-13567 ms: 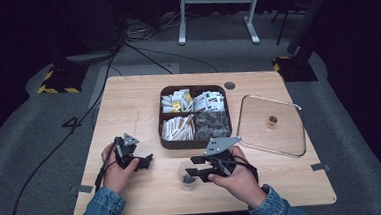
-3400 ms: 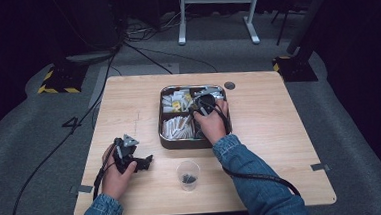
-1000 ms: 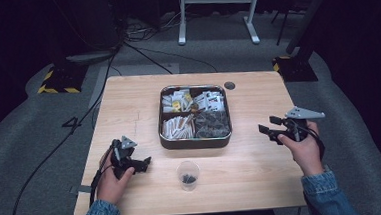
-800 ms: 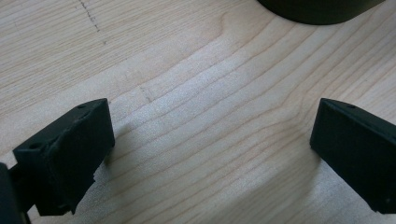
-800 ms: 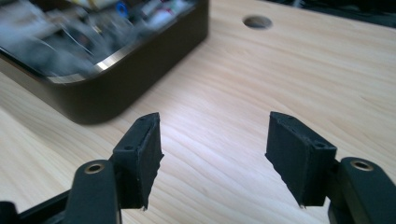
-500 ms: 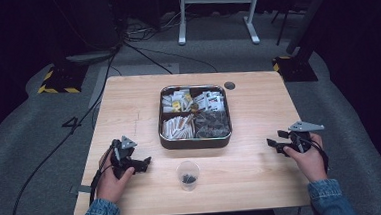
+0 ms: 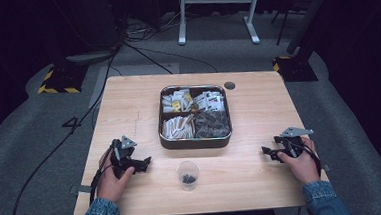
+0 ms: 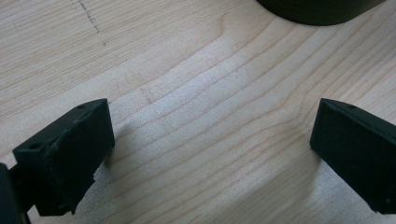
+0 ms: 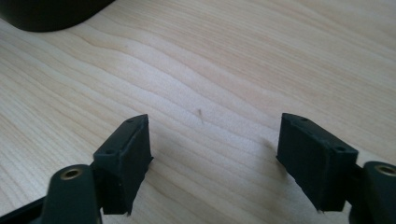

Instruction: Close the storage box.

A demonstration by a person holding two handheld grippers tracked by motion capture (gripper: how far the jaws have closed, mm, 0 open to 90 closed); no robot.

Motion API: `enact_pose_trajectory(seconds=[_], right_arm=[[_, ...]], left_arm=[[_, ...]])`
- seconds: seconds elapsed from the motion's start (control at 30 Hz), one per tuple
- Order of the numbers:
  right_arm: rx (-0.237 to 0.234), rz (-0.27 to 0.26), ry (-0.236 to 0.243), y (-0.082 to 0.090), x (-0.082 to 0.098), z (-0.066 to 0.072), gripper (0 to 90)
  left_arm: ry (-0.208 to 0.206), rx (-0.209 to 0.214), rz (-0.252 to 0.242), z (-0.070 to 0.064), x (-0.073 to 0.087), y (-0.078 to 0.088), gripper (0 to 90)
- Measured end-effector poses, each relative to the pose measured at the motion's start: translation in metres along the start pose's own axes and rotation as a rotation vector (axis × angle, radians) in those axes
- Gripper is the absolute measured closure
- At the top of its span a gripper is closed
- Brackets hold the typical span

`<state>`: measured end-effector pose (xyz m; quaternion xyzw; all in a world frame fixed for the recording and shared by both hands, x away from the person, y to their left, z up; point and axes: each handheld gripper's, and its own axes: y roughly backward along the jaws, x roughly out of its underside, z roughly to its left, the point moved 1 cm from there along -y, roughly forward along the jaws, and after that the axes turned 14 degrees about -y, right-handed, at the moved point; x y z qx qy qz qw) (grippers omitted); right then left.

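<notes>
At the left of the wooden table (image 7: 128,101), the left hand-held gripper (image 7: 143,163) rests in the person's left hand (image 7: 111,176), pointing toward the table's middle; in the left gripper view its black jaws stand wide apart over bare wood with nothing between them. Just right of it, near the front edge, a small clear plastic cup (image 7: 188,174) stands upright with a few dark bits at its bottom. Behind the cup sits a square metal tin (image 7: 195,141), lidless, its four compartments packed with pale and dark packets. At the right edge of the table, well apart from both cup and tin, the right hand-held gripper (image 7: 267,152) lies low in the person's right hand (image 7: 300,162), pointing left; its jaws have just been opening and are spread wide, with only bare wood between them in the right gripper view
</notes>
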<state>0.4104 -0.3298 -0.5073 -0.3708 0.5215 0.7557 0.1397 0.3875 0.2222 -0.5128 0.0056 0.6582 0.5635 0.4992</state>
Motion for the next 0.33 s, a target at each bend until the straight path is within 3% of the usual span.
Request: enact_pose_trajectory(seconds=[0.1, 0.33], right_arm=[[-0.003, -0.010, 0.010, -0.0026, 0.0023, 0.0030, 15.5], [0.007, -0.008, 0.012, -0.0040, 0.0022, 0.0052, 13.5]], left_arm=[[-0.003, 0.000, 0.002, 0.0006, -0.0003, -0.0001, 0.2], [-0.002, -0.001, 0.001, 0.0013, -0.0011, -0.0010, 0.2]])
